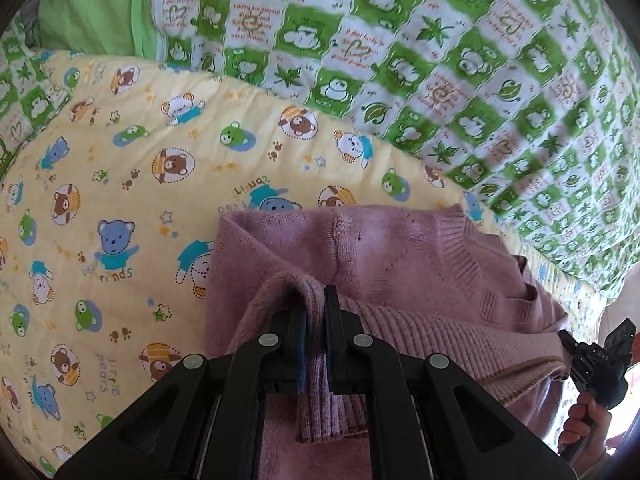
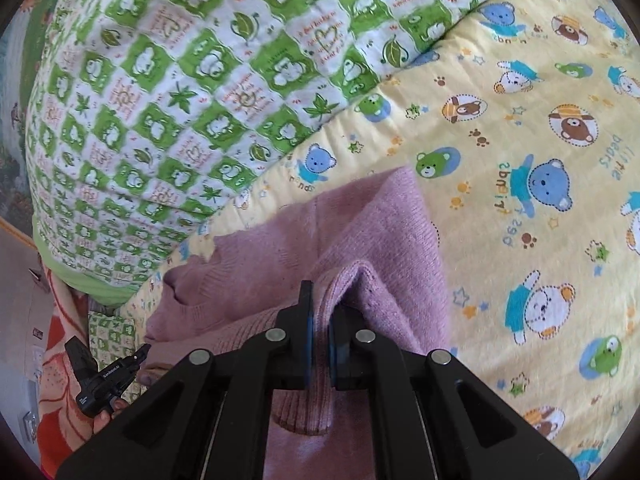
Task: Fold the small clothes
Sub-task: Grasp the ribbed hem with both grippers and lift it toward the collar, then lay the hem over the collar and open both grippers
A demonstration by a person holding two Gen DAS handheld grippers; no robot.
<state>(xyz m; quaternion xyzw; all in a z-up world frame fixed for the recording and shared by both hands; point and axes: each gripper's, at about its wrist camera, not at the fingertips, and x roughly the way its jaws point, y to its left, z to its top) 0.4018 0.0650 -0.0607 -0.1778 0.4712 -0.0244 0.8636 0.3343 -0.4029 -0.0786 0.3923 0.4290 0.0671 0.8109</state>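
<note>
A small pink knitted sweater lies on a yellow quilt with a bear print. My left gripper is shut on a ribbed edge of the sweater and holds it lifted in a fold. My right gripper is shut on another ribbed edge of the same sweater, also lifted. The right gripper shows at the right edge of the left wrist view, and the left gripper at the lower left of the right wrist view. The far part of the sweater lies flat on the quilt.
A green and white quilt with a leaf and frog print is bunched up beyond the sweater, also in the right wrist view. A plain green pillow lies at the far left. An orange floral blanket lies at the bed's edge.
</note>
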